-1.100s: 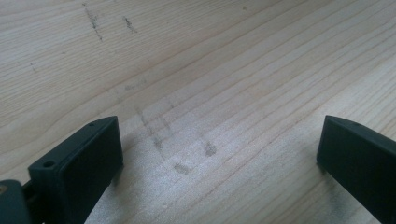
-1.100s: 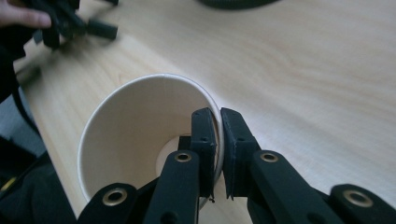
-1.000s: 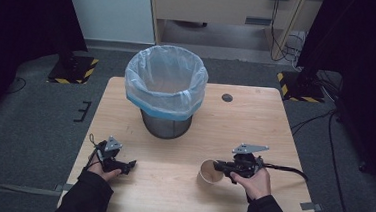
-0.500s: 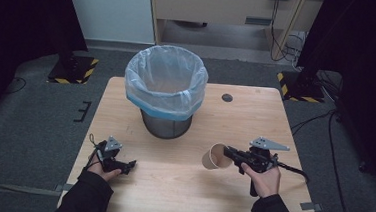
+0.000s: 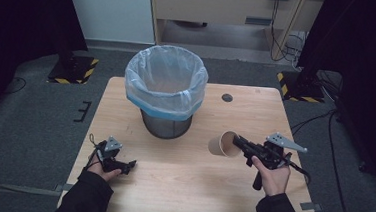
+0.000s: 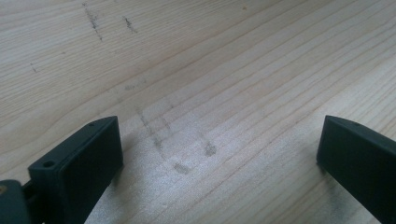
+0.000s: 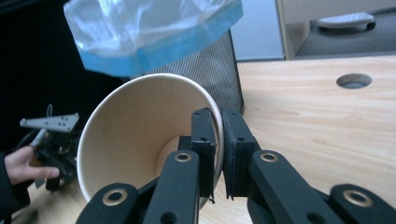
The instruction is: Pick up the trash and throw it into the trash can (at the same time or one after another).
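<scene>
brown paper cup (image 5: 222, 143) is sitting right of centre in the high view, carried clear of the wooden table (image 5: 180, 185), its mouth tilted sideways. the right gripper (image 5: 238, 141) is pinching the cup's rim wall, one jaw inside, one outside. the left gripper (image 5: 125, 166), lower left, is resting on the table with jaws spread apart and nothing between them. judged step: transporting the cup toward the lined bin (image 5: 166, 87) at upper centre. the next move is calling for lifting above the bag's rim, then releasing over the opening.
</scene>
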